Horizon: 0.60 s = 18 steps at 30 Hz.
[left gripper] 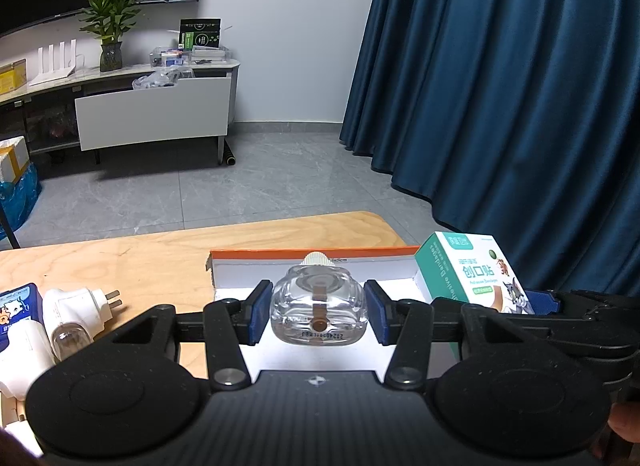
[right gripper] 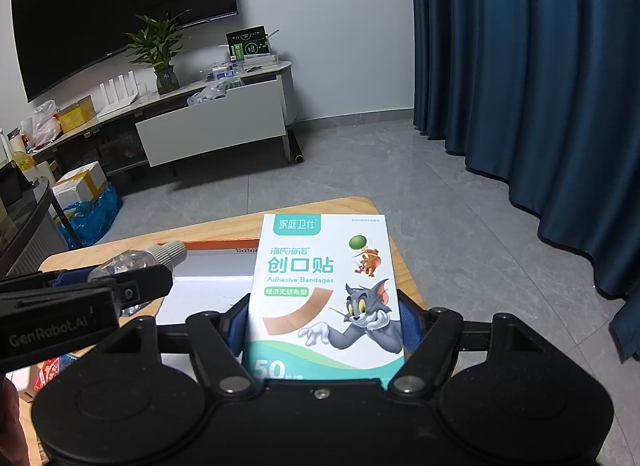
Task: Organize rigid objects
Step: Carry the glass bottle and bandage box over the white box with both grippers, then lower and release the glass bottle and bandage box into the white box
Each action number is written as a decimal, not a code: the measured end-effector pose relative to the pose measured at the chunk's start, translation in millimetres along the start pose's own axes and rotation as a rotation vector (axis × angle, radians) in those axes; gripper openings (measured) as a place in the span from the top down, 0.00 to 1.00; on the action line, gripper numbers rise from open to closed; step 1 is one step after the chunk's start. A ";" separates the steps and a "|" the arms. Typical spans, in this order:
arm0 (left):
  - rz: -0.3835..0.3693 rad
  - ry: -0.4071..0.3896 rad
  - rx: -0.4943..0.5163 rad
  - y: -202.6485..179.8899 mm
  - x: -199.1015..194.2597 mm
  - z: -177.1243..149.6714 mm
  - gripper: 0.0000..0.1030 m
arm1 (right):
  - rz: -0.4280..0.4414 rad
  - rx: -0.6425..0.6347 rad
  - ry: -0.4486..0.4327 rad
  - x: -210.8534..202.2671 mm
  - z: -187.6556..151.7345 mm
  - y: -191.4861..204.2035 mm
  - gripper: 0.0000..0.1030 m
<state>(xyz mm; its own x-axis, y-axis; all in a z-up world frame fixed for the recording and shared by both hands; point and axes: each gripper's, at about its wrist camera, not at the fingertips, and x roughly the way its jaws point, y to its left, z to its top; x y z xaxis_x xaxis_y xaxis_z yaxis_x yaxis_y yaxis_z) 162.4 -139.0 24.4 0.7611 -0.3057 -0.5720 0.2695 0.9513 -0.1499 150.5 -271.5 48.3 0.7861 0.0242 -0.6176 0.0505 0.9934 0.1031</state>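
My left gripper [left gripper: 319, 312] is shut on a clear glass bottle [left gripper: 319, 306] with a white ribbed cap, held above a shallow white cardboard box with an orange rim [left gripper: 304, 256]. My right gripper [right gripper: 324, 326] is shut on a white and teal adhesive bandage box [right gripper: 324, 286] with a cartoon cat and mouse. That bandage box also shows in the left wrist view [left gripper: 472, 278], just right of the bottle. In the right wrist view the left gripper [right gripper: 86, 298] and the bottle [right gripper: 136, 262] sit at the left, over the white box [right gripper: 208, 266].
On the wooden table [left gripper: 140, 262], left of the white box, lie white plug-in devices [left gripper: 76, 314] and a blue carton [left gripper: 18, 306]. Beyond the table edge are grey floor, a TV stand [left gripper: 156, 109] and blue curtains [left gripper: 500, 85].
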 end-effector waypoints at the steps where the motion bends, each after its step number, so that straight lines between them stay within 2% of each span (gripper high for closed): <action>1: -0.001 0.000 -0.001 0.0 -0.1 -0.1 0.51 | 0.000 -0.001 0.000 -0.4 0.2 0.2 0.19; 18: 0.007 0.000 -0.009 3.1 6.9 -0.1 0.51 | -0.008 -0.009 0.028 16.0 0.1 -1.4 0.19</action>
<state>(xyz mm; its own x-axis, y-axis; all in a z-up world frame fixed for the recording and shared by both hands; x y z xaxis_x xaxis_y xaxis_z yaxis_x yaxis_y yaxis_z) 168.4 -138.1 19.9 0.7631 -0.2989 -0.5730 0.2589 0.9538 -0.1526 163.2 -272.6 38.4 0.7679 0.0189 -0.6403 0.0513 0.9945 0.0910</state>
